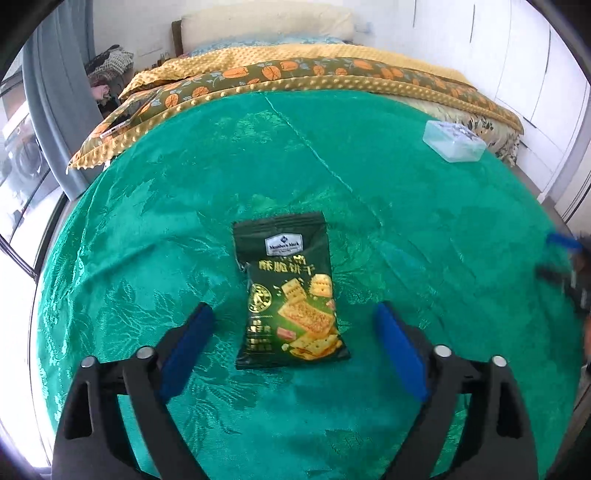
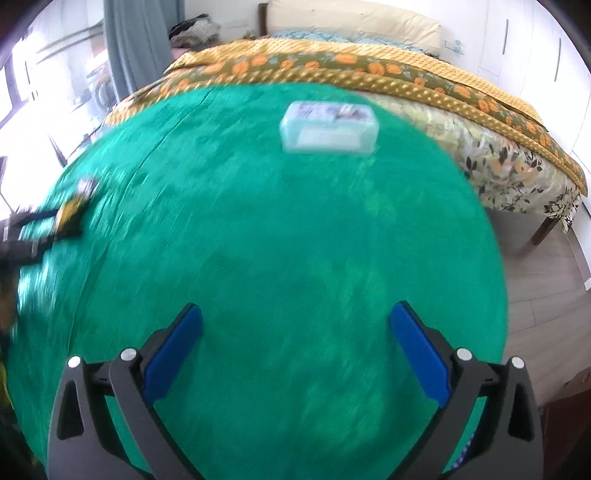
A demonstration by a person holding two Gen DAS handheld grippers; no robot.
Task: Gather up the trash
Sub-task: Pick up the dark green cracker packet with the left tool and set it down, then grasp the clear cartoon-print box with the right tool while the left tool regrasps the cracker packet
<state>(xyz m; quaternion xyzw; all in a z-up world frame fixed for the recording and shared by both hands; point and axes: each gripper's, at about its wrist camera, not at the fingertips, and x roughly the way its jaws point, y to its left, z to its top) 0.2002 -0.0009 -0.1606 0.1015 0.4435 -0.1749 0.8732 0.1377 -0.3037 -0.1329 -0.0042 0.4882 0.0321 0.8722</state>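
Left claw (image 1: 291, 314): released, blue pads (image 1: 188, 343) spread wide on either side of the cracker packet, not pressing on it; pointed steeply down at the cloth.
Cracker packet (image 1: 290, 291): dark green snack bag printed with crackers, lay flat on the green cloth, lower half between the left claw's pads, top end farther off; seen again at the left edge of the right wrist view, blurred.
Right claw (image 2: 295, 317): released, blue pads (image 2: 173, 354) wide apart, nothing between them but green cloth; appeared as a dark, blurred shape with a blue tip at the right edge of the left wrist view.
Green cloth (image 1: 424, 206): glossy, leaf-patterned, covered the table under both claws; a straight crease ran across it beyond the packet.
Clear plastic box (image 2: 328, 127): pale, translucent, lidded, sat on the far part of the cloth, well apart from the packet, straight ahead of the right claw.
Bed (image 1: 332, 74): just beyond the table, with a yellow dotted blanket and an olive band printed with orange shapes; cream headboard (image 1: 266, 26) behind.
Phone (image 1: 122, 122): lay on the bed's left corner.
Curtain (image 1: 48, 110): grey, hung at the far left beside bright windows.
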